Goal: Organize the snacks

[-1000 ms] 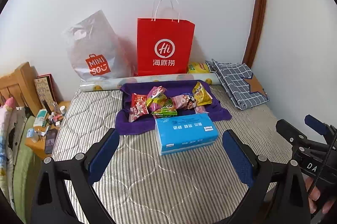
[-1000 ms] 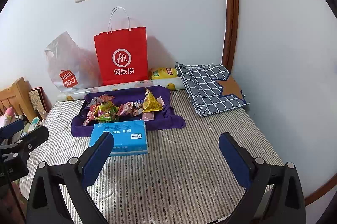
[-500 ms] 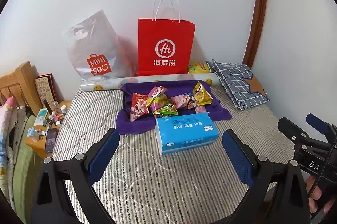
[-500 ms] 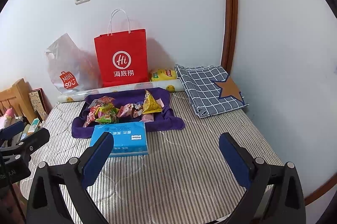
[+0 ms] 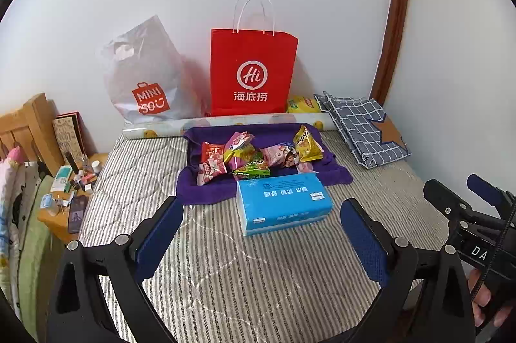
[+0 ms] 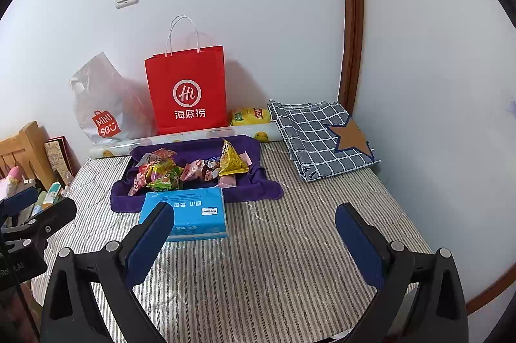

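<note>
The left gripper fills the bottom of its own view, its blue-padded fingers spread wide apart with nothing between them, above the striped mattress. The right gripper sits likewise at the bottom of its view, fingers wide apart and empty; it also shows at the right edge of the left view. The snacks, a heap of bright packets, lie on a purple cloth at the centre of both frames. A blue tissue pack rests against the cloth's lower edge, just below the packets. Above them, against the wall, a red paper bag stands upright with a grey plastic bag to its left. A folded checked cloth with a star lies right of centre.
</note>
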`<state>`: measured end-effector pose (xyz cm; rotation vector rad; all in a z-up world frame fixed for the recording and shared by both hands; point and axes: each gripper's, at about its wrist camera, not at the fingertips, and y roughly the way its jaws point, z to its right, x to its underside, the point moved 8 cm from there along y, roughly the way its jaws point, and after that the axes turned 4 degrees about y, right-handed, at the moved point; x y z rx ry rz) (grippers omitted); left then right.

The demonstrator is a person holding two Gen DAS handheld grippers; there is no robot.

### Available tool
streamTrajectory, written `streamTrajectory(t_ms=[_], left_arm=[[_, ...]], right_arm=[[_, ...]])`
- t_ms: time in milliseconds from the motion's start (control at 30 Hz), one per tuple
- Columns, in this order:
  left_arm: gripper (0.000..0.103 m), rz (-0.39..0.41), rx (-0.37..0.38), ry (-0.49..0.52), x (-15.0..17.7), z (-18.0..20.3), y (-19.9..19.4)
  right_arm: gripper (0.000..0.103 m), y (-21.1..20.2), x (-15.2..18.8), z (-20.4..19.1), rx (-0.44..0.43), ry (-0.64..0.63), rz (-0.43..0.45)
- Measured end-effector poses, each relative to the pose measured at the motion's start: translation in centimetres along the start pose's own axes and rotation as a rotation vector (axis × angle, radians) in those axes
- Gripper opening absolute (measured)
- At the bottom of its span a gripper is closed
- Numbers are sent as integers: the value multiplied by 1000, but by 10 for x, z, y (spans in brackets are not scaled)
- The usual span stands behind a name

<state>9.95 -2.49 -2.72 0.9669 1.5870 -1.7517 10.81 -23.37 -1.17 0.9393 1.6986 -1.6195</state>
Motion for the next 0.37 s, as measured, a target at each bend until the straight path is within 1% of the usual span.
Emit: streamTrajectory(t_ms=[67,200,367], left_arm=[[97,-2,-9,9,0,0,0],[97,-1,-2,-7,-1,-3,0],[97,10,-18,13,-4,-5,-1]], right_arm=[[101,0,0,0,-3,2,-1],[101,0,0,-1,-3,0,0],[101,1,-2,-4,-7,-5,6]])
